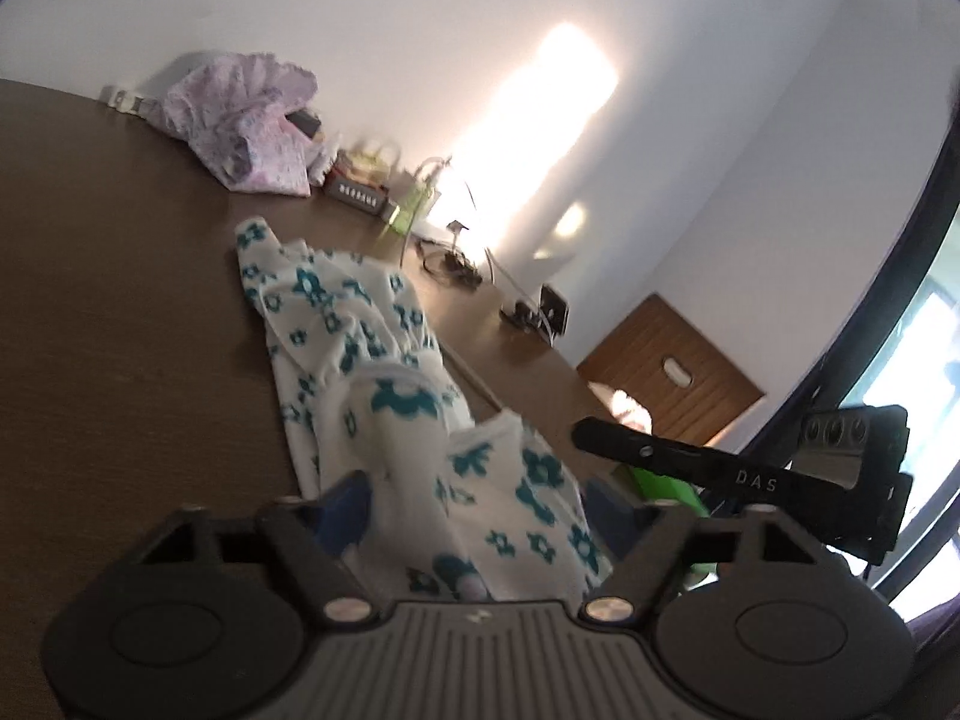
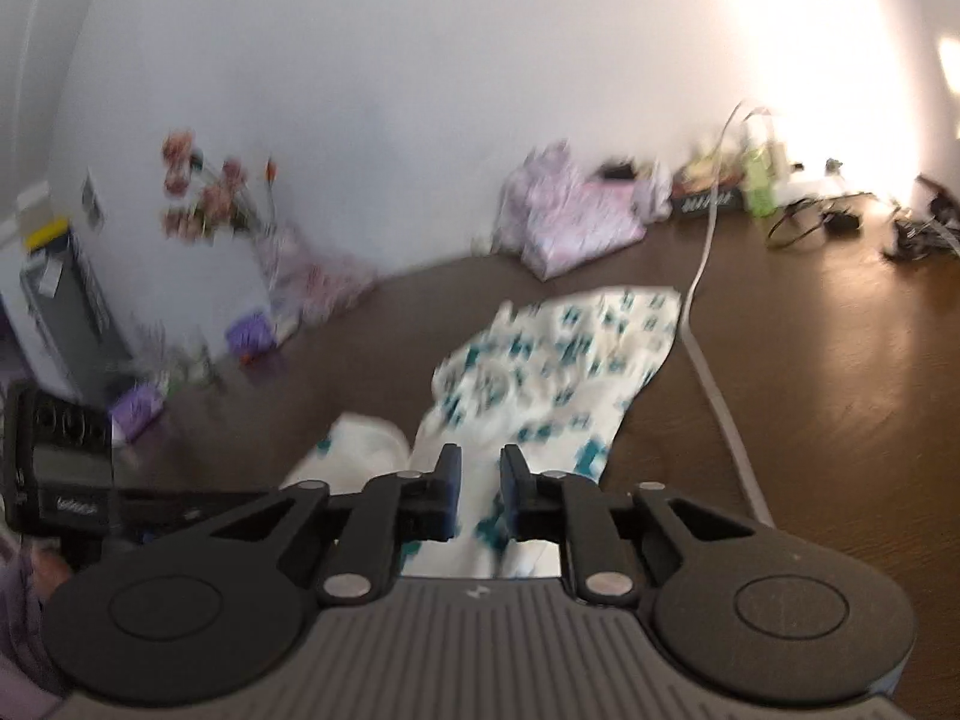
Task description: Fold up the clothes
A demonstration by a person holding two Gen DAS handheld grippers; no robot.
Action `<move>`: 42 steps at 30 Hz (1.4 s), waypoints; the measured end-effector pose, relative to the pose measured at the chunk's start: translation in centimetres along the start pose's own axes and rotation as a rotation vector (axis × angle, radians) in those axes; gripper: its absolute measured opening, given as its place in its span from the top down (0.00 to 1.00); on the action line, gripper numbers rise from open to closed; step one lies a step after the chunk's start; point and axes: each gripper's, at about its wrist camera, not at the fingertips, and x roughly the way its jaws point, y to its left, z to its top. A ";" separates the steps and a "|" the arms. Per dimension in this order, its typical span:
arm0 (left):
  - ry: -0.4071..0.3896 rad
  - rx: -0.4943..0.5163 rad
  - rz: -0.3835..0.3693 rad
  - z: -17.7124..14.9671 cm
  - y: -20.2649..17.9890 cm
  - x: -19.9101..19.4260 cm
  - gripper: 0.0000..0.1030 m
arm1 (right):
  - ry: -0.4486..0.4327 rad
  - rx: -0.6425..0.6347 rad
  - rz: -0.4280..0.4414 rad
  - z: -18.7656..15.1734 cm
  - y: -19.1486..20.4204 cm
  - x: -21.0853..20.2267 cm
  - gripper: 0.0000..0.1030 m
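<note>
A: Looking along my left tool [image 1: 474, 516], I see its jaws spread wide, with the white garment with teal flowers [image 1: 372, 354] bunched loosely between them; the pads [image 1: 345, 507] do not press it.

B: Where does the garment lie?

A: On the brown tabletop [image 1: 120, 300], stretching away toward the wall. A crumpled lilac cloth [image 1: 240, 126] sits farther back.

B: And the right tool [image 2: 480, 495]?

A: Its jaws stand close together over the fabric's near edge; through the blur I cannot tell whether they pinch it.
</note>
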 end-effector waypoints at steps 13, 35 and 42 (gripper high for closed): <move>0.017 -0.080 0.048 -1.3 1.8 1.1 0.58 | 0.083 0.028 -0.019 -1.9 -0.1 2.5 0.86; -0.016 0.144 0.075 -0.1 -1.0 -1.9 0.18 | 0.180 -0.099 -0.018 -1.2 0.8 5.4 0.85; 0.124 0.407 0.100 -2.3 -4.7 0.3 0.17 | 0.214 -0.172 0.009 -1.4 1.2 4.7 0.85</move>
